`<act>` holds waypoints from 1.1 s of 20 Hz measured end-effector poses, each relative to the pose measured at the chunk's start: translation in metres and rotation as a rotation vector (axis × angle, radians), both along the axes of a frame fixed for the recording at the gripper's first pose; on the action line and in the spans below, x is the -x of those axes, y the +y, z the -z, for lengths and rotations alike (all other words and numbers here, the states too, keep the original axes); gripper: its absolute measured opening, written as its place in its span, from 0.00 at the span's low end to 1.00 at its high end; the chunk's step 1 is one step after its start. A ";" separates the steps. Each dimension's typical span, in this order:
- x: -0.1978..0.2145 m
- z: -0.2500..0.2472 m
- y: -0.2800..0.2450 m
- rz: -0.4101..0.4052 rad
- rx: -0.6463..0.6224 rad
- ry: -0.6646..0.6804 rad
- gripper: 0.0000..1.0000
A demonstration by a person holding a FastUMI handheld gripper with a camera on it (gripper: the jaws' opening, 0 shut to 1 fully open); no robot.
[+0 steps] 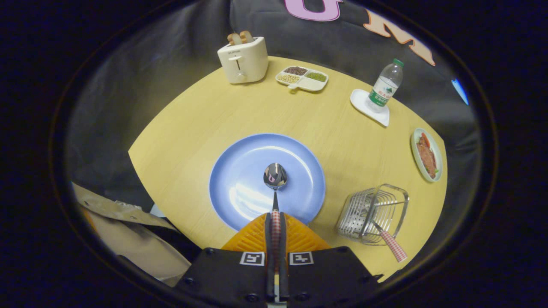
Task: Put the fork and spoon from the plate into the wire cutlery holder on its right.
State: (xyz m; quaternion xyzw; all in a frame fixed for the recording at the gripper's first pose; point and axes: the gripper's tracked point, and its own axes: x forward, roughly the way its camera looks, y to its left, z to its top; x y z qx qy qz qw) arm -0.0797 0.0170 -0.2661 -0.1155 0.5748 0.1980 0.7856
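My gripper (275, 224) is shut on the checked handle of a metal spoon (275, 176). The spoon's bowl points straight ahead of the fingers and hangs over the middle of a round blue plate (239, 171), which lies on the yellow wooden table. To the right of the plate stands the wire cutlery holder (371, 211). A fork (391, 244) leans in it, its checked handle sticking out toward the near right. I cannot tell whether the spoon touches the plate or is held just above it.
Beyond the plate stand a cream toaster (243, 60) with bread in it, a divided dish of beans (302, 78) and a water bottle (386, 87) on a white coaster. A small plate of food (426, 155) lies far right. Cardboard (124, 231) lies beside the table's near left edge.
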 end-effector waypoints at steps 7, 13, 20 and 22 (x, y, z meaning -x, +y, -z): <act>-0.012 -0.045 -0.056 -0.013 0.054 -0.022 0.07; -0.019 -0.071 -0.105 0.026 0.086 -0.039 0.07; -0.019 -0.072 -0.155 0.038 0.136 0.030 0.07; -0.016 -0.067 -0.160 0.026 0.147 0.058 0.07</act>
